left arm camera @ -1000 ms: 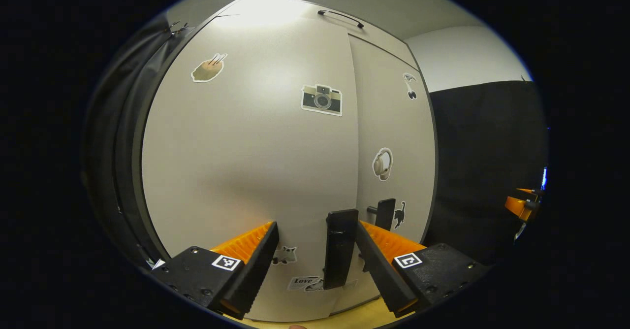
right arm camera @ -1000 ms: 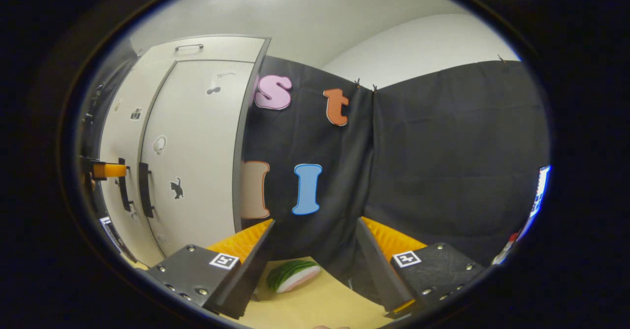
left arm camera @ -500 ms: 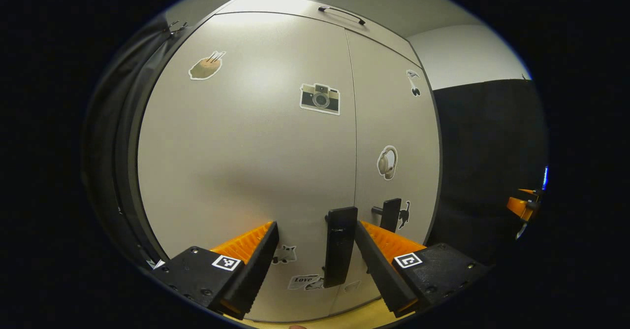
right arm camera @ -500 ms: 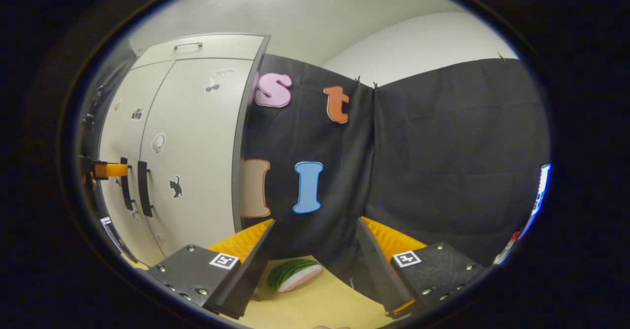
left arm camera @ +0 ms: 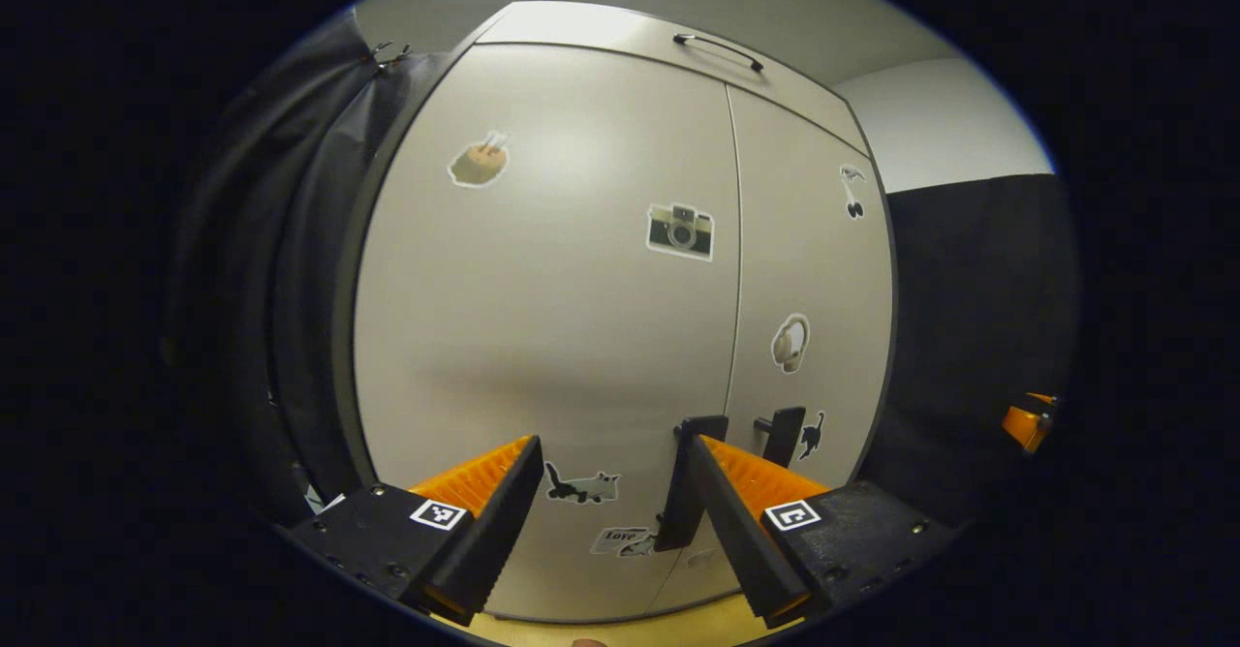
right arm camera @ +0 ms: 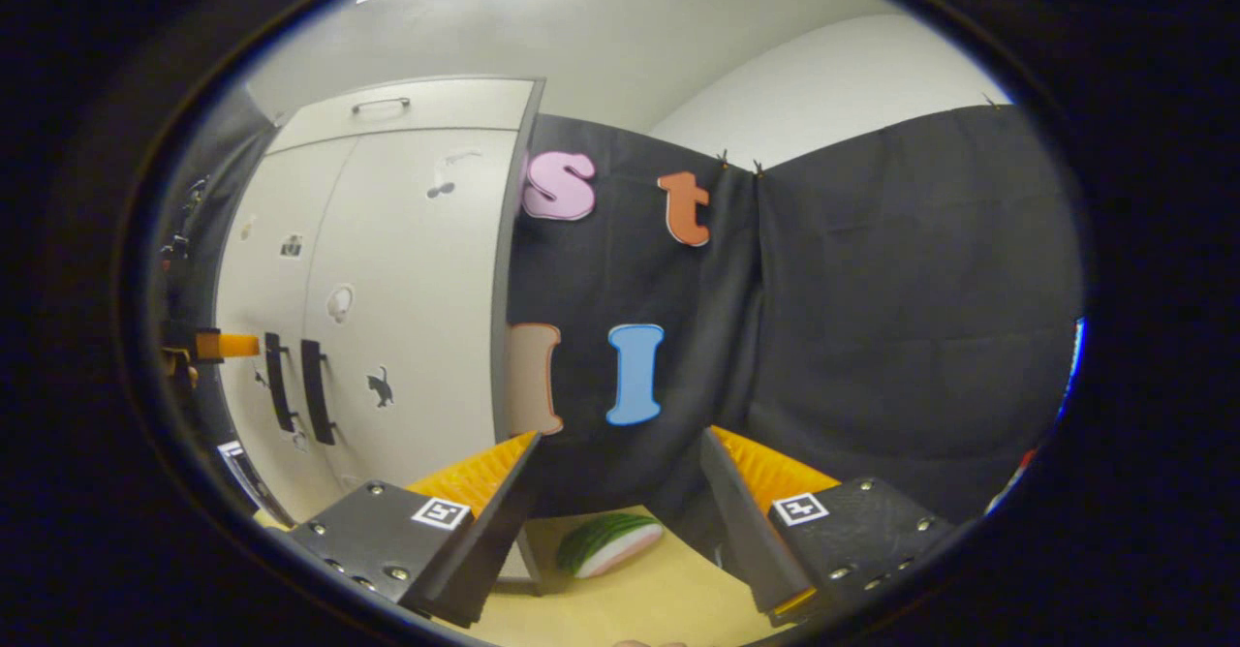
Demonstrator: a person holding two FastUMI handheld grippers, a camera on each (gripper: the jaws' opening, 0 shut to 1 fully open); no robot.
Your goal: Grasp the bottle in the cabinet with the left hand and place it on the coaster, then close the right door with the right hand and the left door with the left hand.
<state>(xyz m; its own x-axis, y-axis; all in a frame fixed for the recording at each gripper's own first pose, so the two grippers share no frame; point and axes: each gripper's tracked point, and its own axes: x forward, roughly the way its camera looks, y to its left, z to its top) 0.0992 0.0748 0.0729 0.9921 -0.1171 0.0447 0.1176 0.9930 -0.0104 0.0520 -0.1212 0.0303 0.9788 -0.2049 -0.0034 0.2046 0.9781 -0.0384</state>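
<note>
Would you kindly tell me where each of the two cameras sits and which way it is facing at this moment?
Left gripper view: rides on the left gripper, facing the closed cabinet doors up close; its own two fingers show at the bottom, apart.
Right gripper view: rides on the right gripper, facing the booth's black cloth wall, cabinet to one side, a watermelon-slice toy on the table; own fingers apart.
Shared: the cabinet doors, their two black handles, and each view's glimpse of the other gripper at its edge.
</note>
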